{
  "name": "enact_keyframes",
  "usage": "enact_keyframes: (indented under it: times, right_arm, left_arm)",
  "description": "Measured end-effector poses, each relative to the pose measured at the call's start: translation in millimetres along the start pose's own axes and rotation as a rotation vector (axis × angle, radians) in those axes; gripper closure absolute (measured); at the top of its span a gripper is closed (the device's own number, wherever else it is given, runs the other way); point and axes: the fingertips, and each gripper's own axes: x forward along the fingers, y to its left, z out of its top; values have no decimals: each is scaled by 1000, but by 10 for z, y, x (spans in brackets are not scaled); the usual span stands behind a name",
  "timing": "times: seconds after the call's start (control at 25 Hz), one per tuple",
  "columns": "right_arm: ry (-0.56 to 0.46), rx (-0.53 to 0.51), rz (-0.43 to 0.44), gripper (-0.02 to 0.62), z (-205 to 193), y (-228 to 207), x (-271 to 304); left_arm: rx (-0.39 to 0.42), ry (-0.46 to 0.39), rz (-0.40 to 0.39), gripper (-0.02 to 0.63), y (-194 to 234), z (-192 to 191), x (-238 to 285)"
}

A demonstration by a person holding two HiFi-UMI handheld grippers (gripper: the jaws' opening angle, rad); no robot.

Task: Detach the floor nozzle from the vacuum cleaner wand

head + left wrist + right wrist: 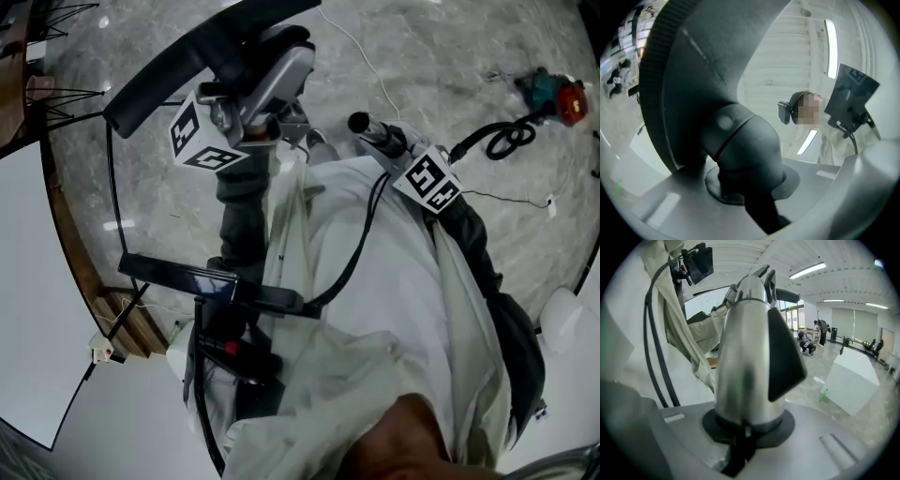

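In the left gripper view the dark floor nozzle (693,70) fills the frame. Its elbow neck (745,145) runs down between the jaws of my left gripper (750,199), which is shut on it. From the head camera the nozzle (187,47) is raised at upper left, above the left gripper (234,117). The silver wand end (745,357), with a black wedge latch, stands in my right gripper (740,446), which is shut on it. Seen from the head, the wand (281,70) lies against the nozzle, with the right gripper (314,139) beside it. I cannot tell whether the two are joined.
A teal and red power tool (553,94) with a coiled black cable (506,141) lies on the marble floor at upper right. A white panel (37,281) borders the left. A black device (216,281) hangs over a light garment. A white block (853,376) stands on the floor.
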Motion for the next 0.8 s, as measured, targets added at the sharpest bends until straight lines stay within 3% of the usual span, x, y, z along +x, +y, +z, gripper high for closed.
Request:
enact_keyframes:
  times: [0.16,0.24,0.36,0.48,0.8]
  right_arm:
    - [-45,0,50,551,36,-14,-67]
    - [-96,-7,32,548,97,-104,-142]
    - [-149,-11,-35,543,45,-290,-291]
    - [-158,5,-96,545,80,-464,-327]
    - [-166,53,-112,546,176,-756,-248]
  left_arm:
    - [177,286,169,532,263,-278,-447]
    - [173,389,226,532,296,-622,-672]
    - [48,379,258,532,200,-1083,-830]
    - [-37,323,282,532,118,-1244,-905]
    - [-42,333,296,532,34,-1348,-830]
